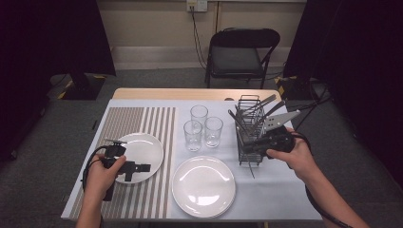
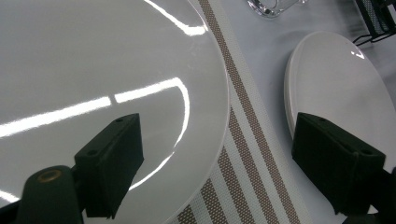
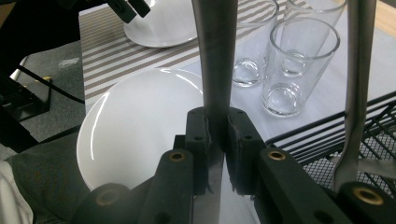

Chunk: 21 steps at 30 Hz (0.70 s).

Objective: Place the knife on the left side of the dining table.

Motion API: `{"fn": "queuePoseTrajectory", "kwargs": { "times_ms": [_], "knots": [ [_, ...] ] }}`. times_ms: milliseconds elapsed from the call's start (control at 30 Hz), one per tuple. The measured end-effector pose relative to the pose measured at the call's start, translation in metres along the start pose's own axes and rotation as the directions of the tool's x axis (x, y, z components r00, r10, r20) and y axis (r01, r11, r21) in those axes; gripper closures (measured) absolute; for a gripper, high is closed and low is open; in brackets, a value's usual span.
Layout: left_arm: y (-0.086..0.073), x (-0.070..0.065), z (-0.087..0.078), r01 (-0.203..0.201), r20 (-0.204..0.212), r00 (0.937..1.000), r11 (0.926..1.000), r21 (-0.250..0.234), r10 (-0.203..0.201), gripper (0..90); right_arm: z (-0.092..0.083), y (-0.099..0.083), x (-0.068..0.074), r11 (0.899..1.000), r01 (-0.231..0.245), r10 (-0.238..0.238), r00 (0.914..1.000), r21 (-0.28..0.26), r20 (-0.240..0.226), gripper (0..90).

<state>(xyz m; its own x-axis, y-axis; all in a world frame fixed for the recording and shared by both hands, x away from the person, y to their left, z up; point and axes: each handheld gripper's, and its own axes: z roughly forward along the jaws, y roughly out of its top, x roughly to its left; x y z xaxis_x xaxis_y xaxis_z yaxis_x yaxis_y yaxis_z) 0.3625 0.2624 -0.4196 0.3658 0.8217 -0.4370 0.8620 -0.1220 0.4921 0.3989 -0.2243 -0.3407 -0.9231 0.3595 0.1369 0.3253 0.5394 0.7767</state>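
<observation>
1 utensil handle (image 3: 215, 56) — between right fingers (image 3: 198, 135)

No lettering, label, brand mark or number can be read anywhere in these pictures. The plates (image 1: 204, 185), the glasses (image 1: 203, 129), the striped mat (image 1: 128, 124) and the wire rack (image 1: 250, 137) on the tabletop (image 1: 280, 199) all show bare, unmarked surfaces. The wall outlet (image 1: 197, 5) is too small to show any print.
</observation>
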Motion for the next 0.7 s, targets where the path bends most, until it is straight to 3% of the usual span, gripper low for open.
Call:
{"fn": "queuePoseTrajectory", "kwargs": {
  "times_ms": [567,700],
  "knots": [
    [0.003,-0.009,0.001,-0.015,0.018,0.9997,0.9998,-0.013,0.015,16.4,0.011,-0.019,0.0,1.0,0.001,-0.002,1.0,0.026,0.008,80.7],
    [0.005,-0.014,0.003,-0.012,0.051,0.9986,0.9999,-0.008,0.013,16.4,0.015,-0.018,0.002,0.999,0.013,-0.013,0.9999,0.03,0.006,80.7]
  ]
}}
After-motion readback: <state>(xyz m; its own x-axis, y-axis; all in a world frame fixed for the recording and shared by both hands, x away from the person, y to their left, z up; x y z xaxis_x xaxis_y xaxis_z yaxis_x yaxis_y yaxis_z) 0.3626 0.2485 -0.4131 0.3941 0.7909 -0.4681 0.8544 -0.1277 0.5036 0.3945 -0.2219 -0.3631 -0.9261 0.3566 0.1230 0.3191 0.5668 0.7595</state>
